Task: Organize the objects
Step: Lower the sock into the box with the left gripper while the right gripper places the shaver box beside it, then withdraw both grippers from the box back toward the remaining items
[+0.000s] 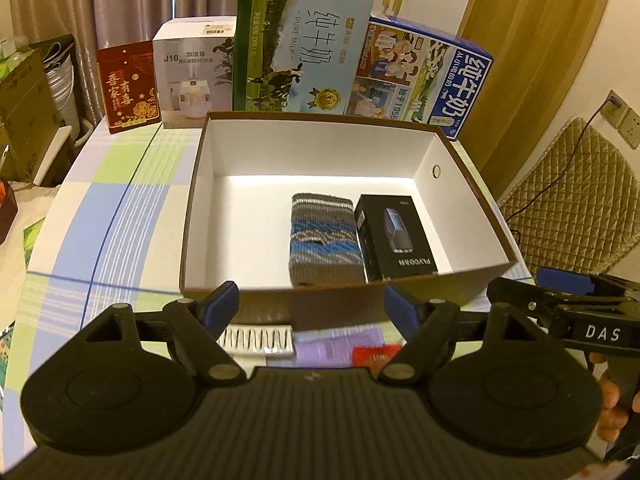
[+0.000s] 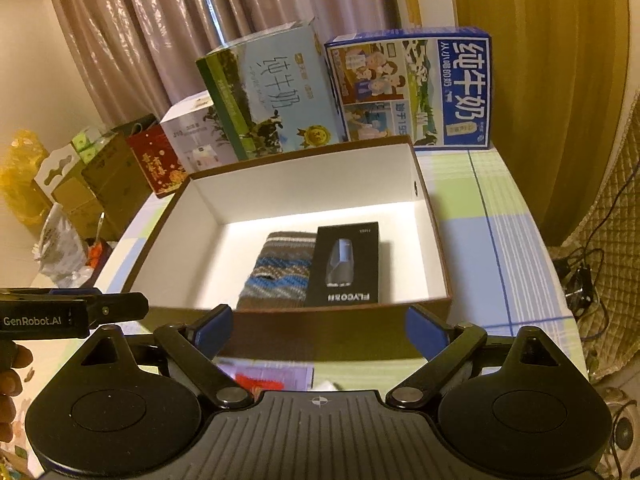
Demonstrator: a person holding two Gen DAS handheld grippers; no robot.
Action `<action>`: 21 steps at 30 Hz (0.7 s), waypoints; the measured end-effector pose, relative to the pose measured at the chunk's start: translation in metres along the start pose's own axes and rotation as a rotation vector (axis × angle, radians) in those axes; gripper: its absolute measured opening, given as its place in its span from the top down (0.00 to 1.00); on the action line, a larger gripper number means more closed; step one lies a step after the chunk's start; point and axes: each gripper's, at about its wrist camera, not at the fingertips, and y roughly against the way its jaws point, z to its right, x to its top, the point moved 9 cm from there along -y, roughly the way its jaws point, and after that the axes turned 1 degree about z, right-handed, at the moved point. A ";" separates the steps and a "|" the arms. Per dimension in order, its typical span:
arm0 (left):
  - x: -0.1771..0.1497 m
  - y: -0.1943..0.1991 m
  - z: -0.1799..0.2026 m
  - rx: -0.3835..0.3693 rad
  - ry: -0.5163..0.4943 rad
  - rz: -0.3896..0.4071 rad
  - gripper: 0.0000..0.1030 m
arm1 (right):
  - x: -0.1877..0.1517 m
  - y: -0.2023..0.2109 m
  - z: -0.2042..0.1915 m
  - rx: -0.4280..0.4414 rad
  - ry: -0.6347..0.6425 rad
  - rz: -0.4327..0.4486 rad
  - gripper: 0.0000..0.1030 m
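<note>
Both grippers poised before the open box (image 1: 472, 216).
Left gripper (image 1: 312, 300) and right gripper (image 2: 318, 326): jaws wide, empty. Knit pouch (image 1: 324, 236) and black carton (image 1: 394, 236) lie inside; items below, possibly cards, are blurred.

In the open box (image 1: 472, 204) on the table (image 1: 120, 216), a knitted pouch (image 1: 325, 240) is placed just left of a small carton (image 1: 394, 236), and four cartons (image 1: 304, 44) are lined up behind.
</note>
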 end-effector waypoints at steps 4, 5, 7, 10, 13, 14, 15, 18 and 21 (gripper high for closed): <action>-0.013 0.012 0.003 -0.005 0.009 -0.004 0.26 | -0.010 0.014 0.000 0.008 -0.009 0.002 0.12; -0.017 0.015 0.004 -0.005 0.011 -0.005 0.26 | -0.012 0.017 0.000 0.009 -0.011 0.002 0.12; -0.023 0.020 0.006 -0.004 0.013 -0.006 0.26 | -0.015 0.023 0.000 0.009 -0.011 0.004 0.12; -0.032 0.027 0.006 -0.003 0.018 -0.009 0.26 | -0.021 0.031 0.001 0.014 -0.014 0.003 0.12; -0.042 0.033 0.005 0.000 0.022 -0.012 0.25 | -0.029 0.038 0.003 0.013 -0.018 -0.002 0.12; -0.046 0.036 0.005 0.003 0.022 -0.015 0.25 | -0.032 0.040 0.004 0.012 -0.018 -0.004 0.12; -0.050 0.037 0.004 0.004 0.022 -0.018 0.25 | -0.035 0.041 0.005 0.010 -0.019 -0.009 0.12; -0.062 0.042 0.001 0.011 0.026 -0.030 0.25 | -0.044 0.044 0.008 0.008 -0.022 -0.023 0.12; -0.072 0.045 -0.001 0.021 0.031 -0.042 0.25 | -0.055 0.047 0.011 0.007 -0.026 -0.038 0.12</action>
